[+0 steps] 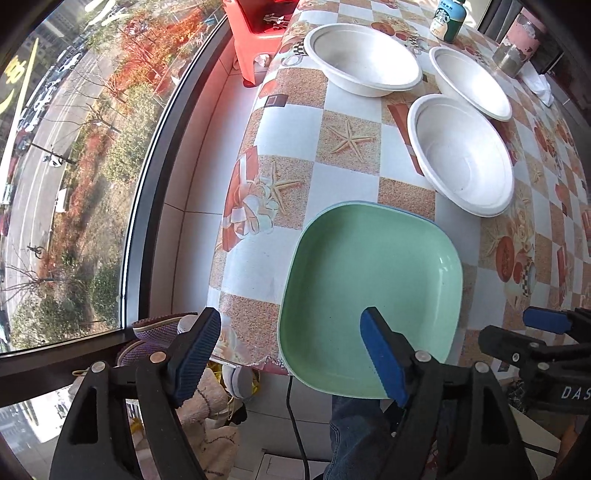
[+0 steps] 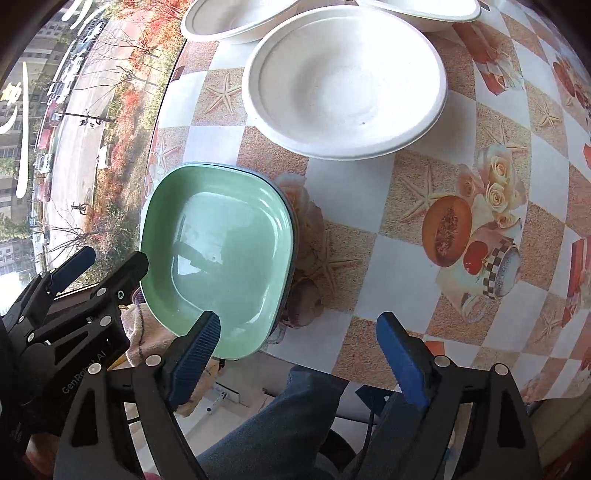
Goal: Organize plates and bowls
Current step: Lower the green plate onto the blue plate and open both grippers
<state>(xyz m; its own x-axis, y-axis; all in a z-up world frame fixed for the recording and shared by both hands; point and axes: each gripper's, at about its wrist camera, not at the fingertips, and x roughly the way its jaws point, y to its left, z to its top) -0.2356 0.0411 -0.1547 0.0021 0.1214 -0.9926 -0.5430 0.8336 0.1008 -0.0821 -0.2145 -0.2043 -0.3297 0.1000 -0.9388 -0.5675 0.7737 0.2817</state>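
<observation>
1. A green plate (image 1: 369, 291) sits at the near edge of the table (image 1: 332, 177), its near rim hanging over the edge. A blue rim shows just under its far side, so it rests on another plate (image 1: 417, 216).
2. Three white bowls stand beyond it, all upright and empty: the near bowl (image 1: 460, 153) just past the green plate, the far-left bowl (image 1: 364, 59) and the far-right bowl (image 1: 471, 83) behind it. From the left wrist the near bowl and far-right bowl look to be touching or overlapping at their rims; I cannot tell which.
3. The left gripper (image 1: 291, 354) hovers at the table edge with its fingers spread wide and nothing between them. Its right finger (image 1: 384, 358) lies in front of the green plate's near rim; whether it touches is unclear. Its left finger is off the table to the left.
4. The right gripper (image 2: 299, 354) is also spread wide and holds nothing. Its left finger (image 2: 195, 358) overlaps the plate's near rim in the right wrist view; its right finger (image 2: 402, 358) is over the tablecloth edge.
5. A Starbucks bottle (image 1: 447, 18) and a metal cup (image 1: 511, 57) stand at the far side of the table, well apart from the plates.
</observation>
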